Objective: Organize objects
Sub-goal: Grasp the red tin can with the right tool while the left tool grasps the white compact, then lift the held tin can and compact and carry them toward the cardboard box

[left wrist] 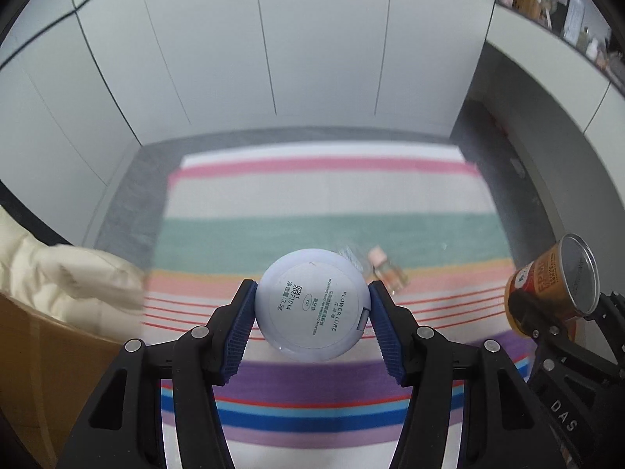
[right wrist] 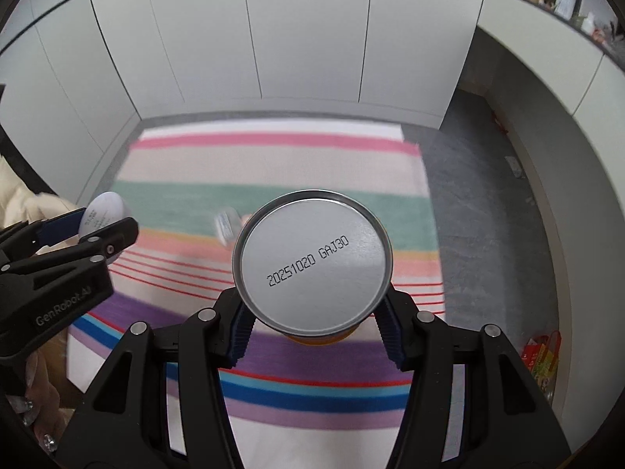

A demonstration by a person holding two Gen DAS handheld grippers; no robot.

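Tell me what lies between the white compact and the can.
Small blurred items on the striped mat: a clear wrapper and a small peach-capped bottle, seen in the left wrist view between the compact and the can.

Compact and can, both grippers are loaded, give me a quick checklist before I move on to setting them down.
1. Left gripper pads on both sides of the compact: ok.
2. Right gripper clamped on the can: ok.
3. Grippers apart from each other: ok.
4. Small bottle lying on the striped cloth ahead, path over it: cannot tell.
5. Drop-off spot for either item: cannot tell.
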